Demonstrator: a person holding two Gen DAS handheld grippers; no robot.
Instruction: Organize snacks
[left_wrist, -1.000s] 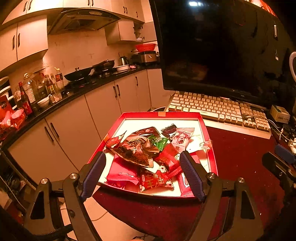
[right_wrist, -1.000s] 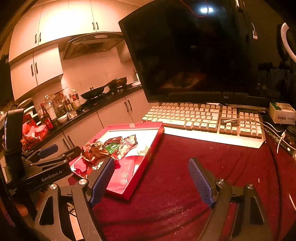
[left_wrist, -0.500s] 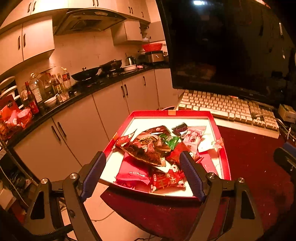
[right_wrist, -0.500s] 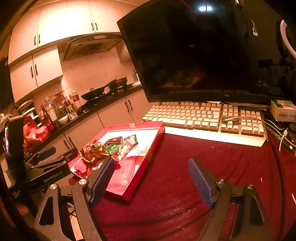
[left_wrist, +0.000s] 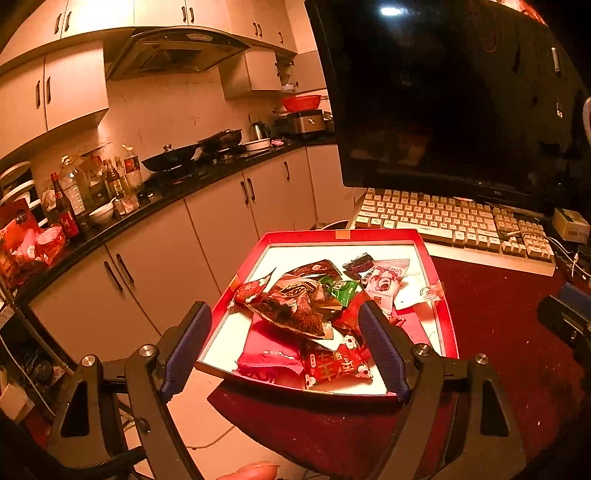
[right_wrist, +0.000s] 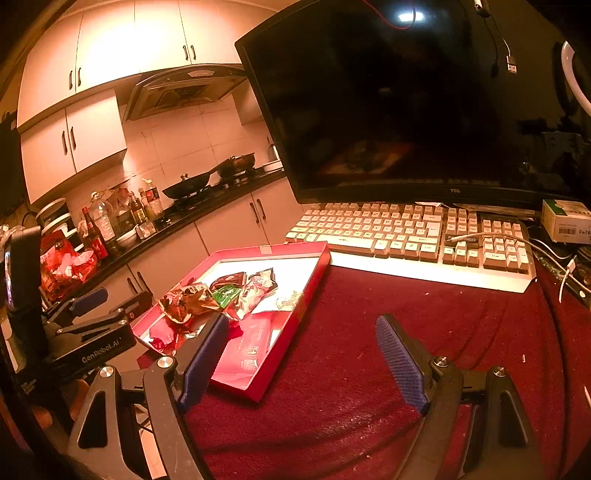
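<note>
A red tray (left_wrist: 436, 269) with a white floor holds a heap of snack packets: a brown crinkled bag (left_wrist: 295, 306), a green packet (left_wrist: 341, 288), a pink-and-white packet (left_wrist: 384, 284) and red packets (left_wrist: 338, 365). The tray also shows in the right wrist view (right_wrist: 314, 280). My left gripper (left_wrist: 284, 343) is open and empty, above the tray's near end. My right gripper (right_wrist: 303, 358) is open and empty over the dark red tablecloth, right of the tray. The left gripper's body (right_wrist: 92, 332) shows at the left of the right wrist view.
A beige keyboard (right_wrist: 410, 232) and a dark monitor (right_wrist: 406, 110) stand behind the tray. A small box (right_wrist: 565, 221) and cables lie at the far right. The tray overhangs the table's left edge; kitchen cabinets and a counter with bottles (left_wrist: 74, 192) are beyond.
My left gripper has drawn back and to the left a little, so the tray sits more to the right in its view. The right gripper has barely moved. Both stay open.
</note>
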